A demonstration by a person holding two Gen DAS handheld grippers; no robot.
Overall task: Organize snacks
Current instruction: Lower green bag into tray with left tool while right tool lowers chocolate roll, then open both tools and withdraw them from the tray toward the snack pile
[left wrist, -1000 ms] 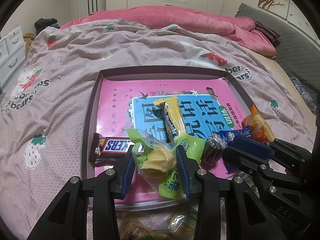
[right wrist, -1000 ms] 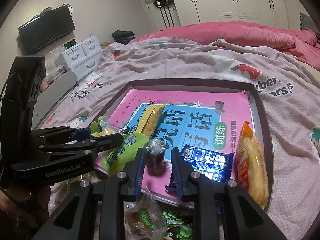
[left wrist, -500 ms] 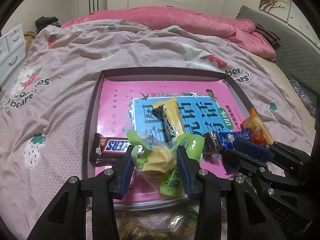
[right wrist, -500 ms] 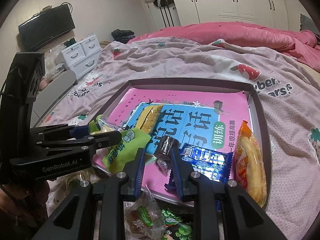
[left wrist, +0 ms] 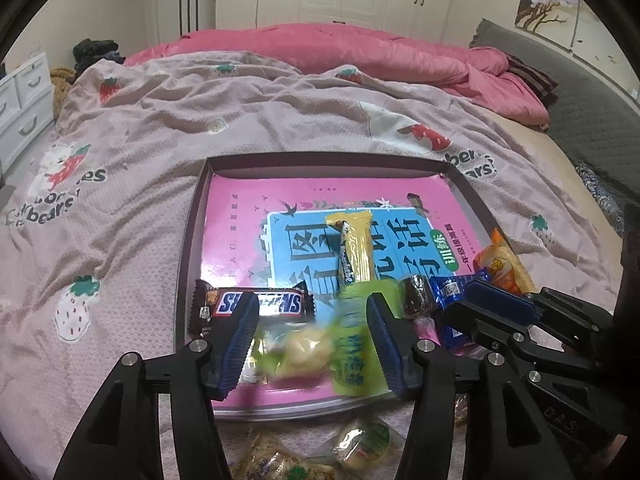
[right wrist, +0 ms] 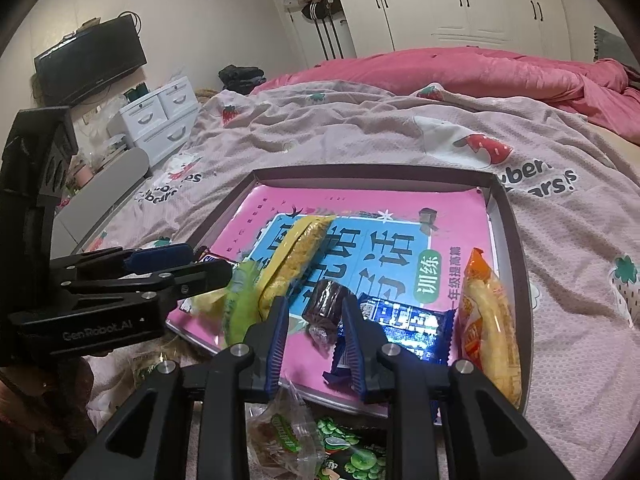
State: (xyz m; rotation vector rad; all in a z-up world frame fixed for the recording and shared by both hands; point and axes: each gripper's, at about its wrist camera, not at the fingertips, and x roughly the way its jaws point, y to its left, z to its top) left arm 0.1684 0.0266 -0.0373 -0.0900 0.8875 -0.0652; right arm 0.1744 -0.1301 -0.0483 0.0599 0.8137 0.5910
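**Left wrist and right wrist: two snacks just set in the tray**

Left wrist view: the left gripper [left wrist: 312,336] is spread wide, its blue pads clear on both sides of the green packet [left wrist: 344,344], which lies blurred on the pink book lining the tray [left wrist: 192,240], near the rim at 6 o'clock. My judgement is that the packet is being released; doing it well means lifting straight back, so neither pad drags the packet or nudges the Snickers bar [left wrist: 256,302] at 10 o'clock. The blur hides the packet's print and exact edges. Loose wrapped snacks [left wrist: 280,460] below the rim are partly cut off by the frame.

Right wrist view: the right gripper [right wrist: 314,332] is parted too, flanking the dark foil sweet [right wrist: 326,304]; whether a pad touches it I cannot tell. The blue wafer pack [right wrist: 404,326] at 3 o'clock is partly hidden behind the right finger, so retreat gently. Glare washes out its label.
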